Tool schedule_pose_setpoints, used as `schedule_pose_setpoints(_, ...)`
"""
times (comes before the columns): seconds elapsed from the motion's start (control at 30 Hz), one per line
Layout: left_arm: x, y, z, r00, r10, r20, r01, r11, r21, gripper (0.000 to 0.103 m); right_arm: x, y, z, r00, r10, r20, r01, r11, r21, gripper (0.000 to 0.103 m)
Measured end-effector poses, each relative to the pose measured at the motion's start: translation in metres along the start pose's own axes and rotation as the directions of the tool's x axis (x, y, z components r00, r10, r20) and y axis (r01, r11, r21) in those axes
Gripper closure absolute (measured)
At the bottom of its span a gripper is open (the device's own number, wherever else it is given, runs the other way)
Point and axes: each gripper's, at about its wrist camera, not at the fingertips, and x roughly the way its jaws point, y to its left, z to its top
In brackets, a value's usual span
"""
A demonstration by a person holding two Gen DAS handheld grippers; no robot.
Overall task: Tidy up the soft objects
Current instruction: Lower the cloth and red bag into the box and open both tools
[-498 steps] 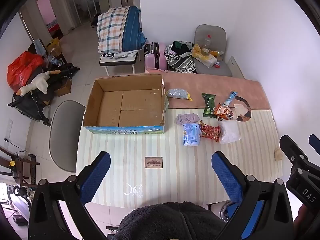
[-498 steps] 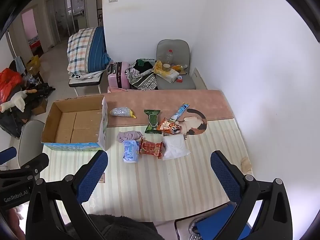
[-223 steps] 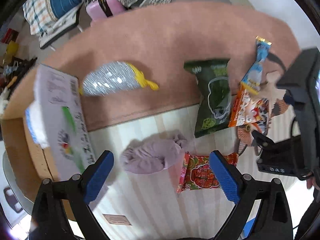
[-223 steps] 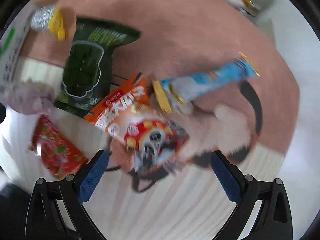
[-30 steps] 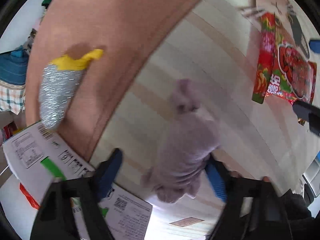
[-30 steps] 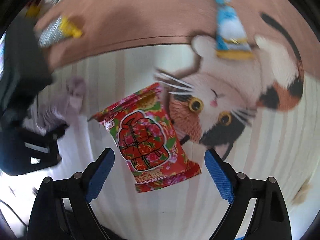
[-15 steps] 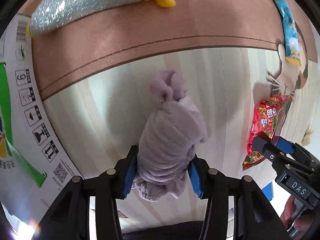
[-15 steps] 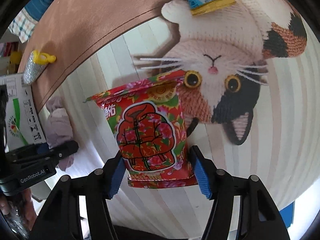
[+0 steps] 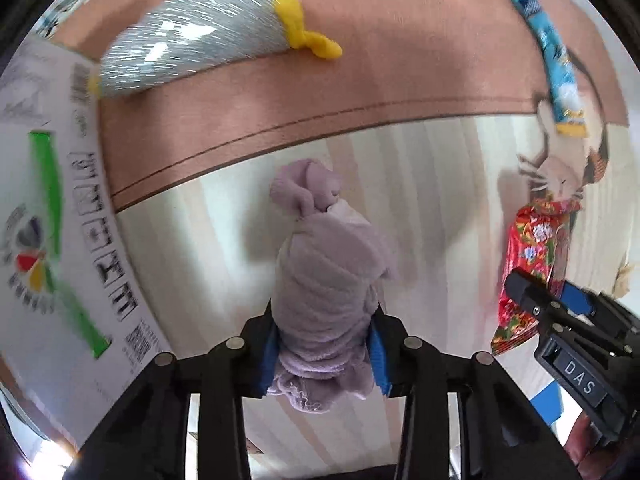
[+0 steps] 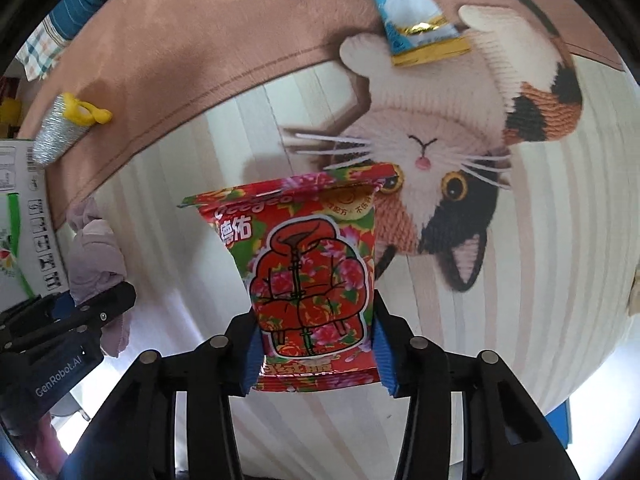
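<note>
The left gripper [image 9: 324, 352], clamped on the lilac cloth bundle [image 9: 326, 276], sits nearer the cardboard box [image 9: 48, 216] than the right gripper [image 10: 316, 354], pinching the red packet [image 10: 308, 264], both seemingly lifted.

Bright daylight, soft shadows, fisheye-warped edges, left-side blur.

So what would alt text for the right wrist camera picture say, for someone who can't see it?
The right gripper is clamped on a red floral snack packet above a striped tablecloth with a cartoon cat print. At left, the left gripper holds a lilac cloth bundle beside a cardboard box.
</note>
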Motion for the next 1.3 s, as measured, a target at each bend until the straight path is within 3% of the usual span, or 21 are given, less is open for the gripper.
schedule_pose_setpoints(0.13, -0.047, 0.01, -0.018, 0.992, -0.086, 0.095, 0.089, 0.996, -0.028, 0.069, -0.038, 0.012, -0.019, 0.996, 0.076, 0.045, -0.076, 0.997, 0.006, 0.055)
schedule_pose_setpoints(0.27, -0.115, 0.043, -0.051, 0.958, -0.181, 0.224, 0.201, 0.977, -0.069, 0.069, -0.094, 0.046, -0.053, 0.982, 0.147, 0.122, -0.142, 0.989, -0.046, 0.056)
schedule_pose_setpoints(0.4, -0.175, 0.108, -0.079, 0.923, -0.183, 0.339, 0.23, 0.967, -0.106, 0.069, -0.13, 0.109, -0.084, 0.961, 0.225, 0.163, -0.207, 0.971, -0.12, 0.055)
schedule_pose_setpoints(0.5, -0.204, 0.167, -0.101, 0.911, -0.159, 0.38, 0.233, 0.96, -0.155, 0.069, -0.143, 0.18, -0.112, 0.946, 0.285, 0.154, -0.254, 0.948, -0.19, 0.056)
schedule_pose_setpoints(0.67, -0.197, 0.252, -0.134, 0.921, -0.113, 0.372, 0.222, 0.939, -0.265, 0.069, -0.136, 0.289, -0.134, 0.944, 0.313, 0.102, -0.274, 0.919, -0.283, 0.056)
schedule_pose_setpoints(0.87, -0.144, 0.319, -0.12, 0.941, -0.173, 0.29, 0.275, 0.891, -0.361, 0.069, -0.095, 0.377, -0.134, 0.969, 0.238, 0.068, -0.206, 0.926, -0.317, 0.056)
schedule_pose_setpoints(1.03, -0.1, 0.348, -0.102, 0.942, -0.26, 0.213, 0.326, 0.858, -0.397, 0.069, -0.036, 0.401, -0.116, 0.985, 0.17, 0.034, -0.15, 0.936, -0.317, 0.056)
schedule_pose_setpoints(1.3, -0.06, 0.353, -0.078, 0.943, -0.31, 0.12, 0.332, 0.862, -0.383, 0.069, 0.017, 0.424, -0.1, 0.996, 0.092, 0.021, -0.081, 0.95, -0.301, 0.055)
